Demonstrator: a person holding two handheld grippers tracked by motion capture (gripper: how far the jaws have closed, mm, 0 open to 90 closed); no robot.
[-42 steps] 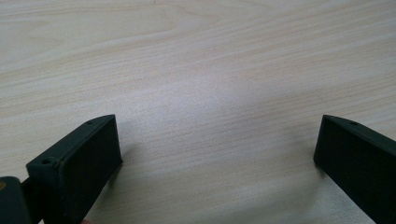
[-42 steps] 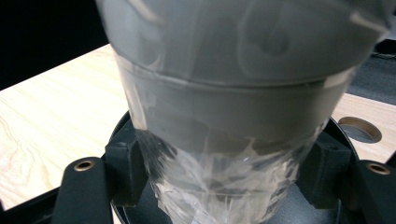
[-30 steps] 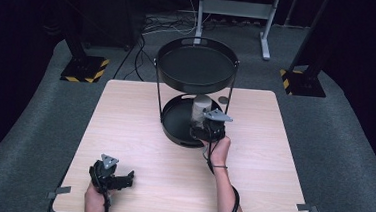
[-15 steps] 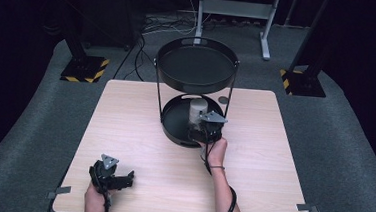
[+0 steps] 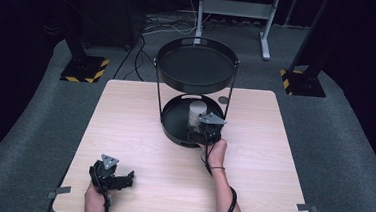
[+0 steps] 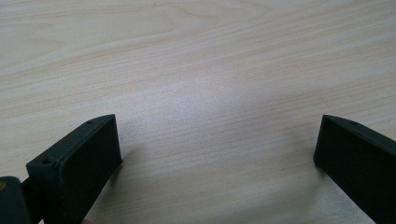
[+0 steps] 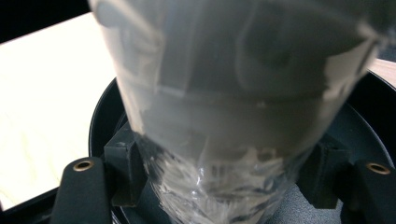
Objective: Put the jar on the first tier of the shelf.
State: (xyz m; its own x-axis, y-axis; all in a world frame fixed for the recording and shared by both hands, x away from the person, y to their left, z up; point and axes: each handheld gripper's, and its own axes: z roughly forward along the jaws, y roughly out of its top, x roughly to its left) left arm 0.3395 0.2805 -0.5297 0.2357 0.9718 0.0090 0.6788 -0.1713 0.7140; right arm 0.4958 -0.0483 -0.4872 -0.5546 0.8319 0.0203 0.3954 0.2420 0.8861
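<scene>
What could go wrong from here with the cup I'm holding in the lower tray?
The right gripper is shut low on the clear plastic cup, so its thin, tapered wall may crush or slip out.

The cup sits in the lower tray under the upper tray; lifted straight up, it could hit that tray or catch a stand post.

A recording studio or lab: black curtains close off the dark far side, a pale wooden table [image 5: 139, 132] stands on grey carpet [image 5: 353, 147], yellow-and-black striped stand feet [image 5: 85, 71] sit left and right, and loose cables [image 5: 169, 27] trail beneath a grey metal frame [image 5: 235, 9].
</scene>
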